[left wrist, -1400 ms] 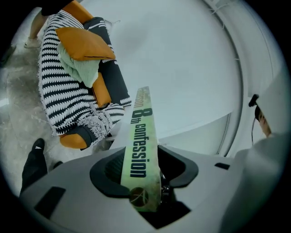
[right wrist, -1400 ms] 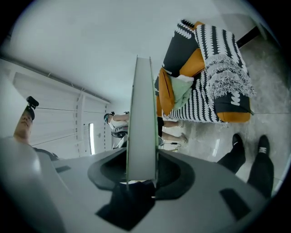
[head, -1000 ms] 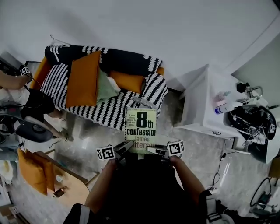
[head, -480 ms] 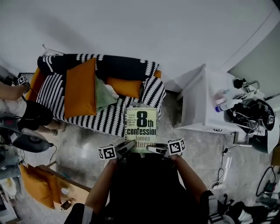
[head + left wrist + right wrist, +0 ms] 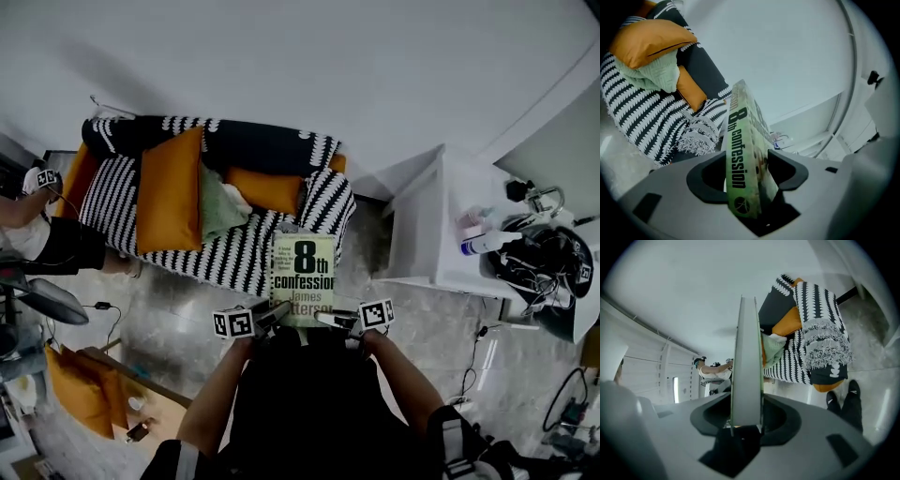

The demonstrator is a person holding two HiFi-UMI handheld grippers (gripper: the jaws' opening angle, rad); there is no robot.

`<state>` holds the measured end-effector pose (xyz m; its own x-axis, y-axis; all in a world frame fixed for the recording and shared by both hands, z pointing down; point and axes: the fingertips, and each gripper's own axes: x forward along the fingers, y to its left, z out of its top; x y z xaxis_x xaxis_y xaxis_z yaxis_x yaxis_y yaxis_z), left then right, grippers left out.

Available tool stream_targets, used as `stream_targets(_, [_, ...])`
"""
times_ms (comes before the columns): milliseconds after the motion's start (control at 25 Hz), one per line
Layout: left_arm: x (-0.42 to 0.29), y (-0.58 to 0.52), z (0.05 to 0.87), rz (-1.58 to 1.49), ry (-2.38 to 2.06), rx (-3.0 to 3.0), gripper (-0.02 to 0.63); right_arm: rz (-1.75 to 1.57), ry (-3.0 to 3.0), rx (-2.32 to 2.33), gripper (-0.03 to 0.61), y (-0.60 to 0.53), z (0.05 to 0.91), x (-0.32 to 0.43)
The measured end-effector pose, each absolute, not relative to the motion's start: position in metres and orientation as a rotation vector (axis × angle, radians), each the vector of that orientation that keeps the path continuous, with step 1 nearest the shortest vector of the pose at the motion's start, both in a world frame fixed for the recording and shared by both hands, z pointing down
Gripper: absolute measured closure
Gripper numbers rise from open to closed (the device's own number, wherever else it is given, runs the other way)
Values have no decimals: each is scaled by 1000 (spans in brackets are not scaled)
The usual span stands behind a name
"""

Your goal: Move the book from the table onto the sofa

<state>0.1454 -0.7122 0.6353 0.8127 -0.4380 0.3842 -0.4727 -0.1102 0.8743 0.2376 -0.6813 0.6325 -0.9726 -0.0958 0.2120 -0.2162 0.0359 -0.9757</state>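
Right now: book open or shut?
Shut. In the head view the book shows only its front cover, and the right gripper view sees its page edge as one tight block.

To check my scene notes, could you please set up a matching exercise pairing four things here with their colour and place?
1 book
2 large cushion
3 knitted cloth
4 side table

a white, beside the sofa
b orange, lying on the sofa
c pale green, on the sofa seat
d green cover, black lettering, before the sofa

Pairs: 1-d, 2-b, 3-c, 4-a.
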Motion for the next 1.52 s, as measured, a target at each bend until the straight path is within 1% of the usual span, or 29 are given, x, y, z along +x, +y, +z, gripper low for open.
stream_targets(280, [151, -726, 696, 194, -716, 1682, 342, 2129, -2137, 379, 393, -693, 692, 241])
stream_targets(560, [159, -754, 788, 288, -649, 1628, 334, 2112, -2049, 490, 373, -719, 782, 247])
stream_targets(760, [169, -783, 833, 353, -636, 1644, 327, 2102, -1989, 627, 354, -742, 830, 254])
stream_targets(840, [172, -790, 851, 441, -666, 1668, 321, 2067, -1951, 698, 345, -748, 846, 260])
stream_targets(960, [172, -785, 874, 728, -693, 1761, 322, 1930, -1888, 796, 360, -749, 865, 270])
stream_targets(1000, [173, -783, 877, 772, -690, 1778, 322, 1906, -1878, 804, 357, -749, 867, 271])
stream_targets(1240, [171, -775, 876, 634, -681, 1706, 324, 1889, -1889, 833, 344, -750, 866, 280])
stream_targets(1400, [172, -773, 872, 605, -674, 1716, 324, 1783, -1929, 873, 331, -754, 866, 291])
stream_targets(1520, [175, -771, 870, 616, -664, 1729, 324, 1762, -1936, 880, 307, -754, 866, 297])
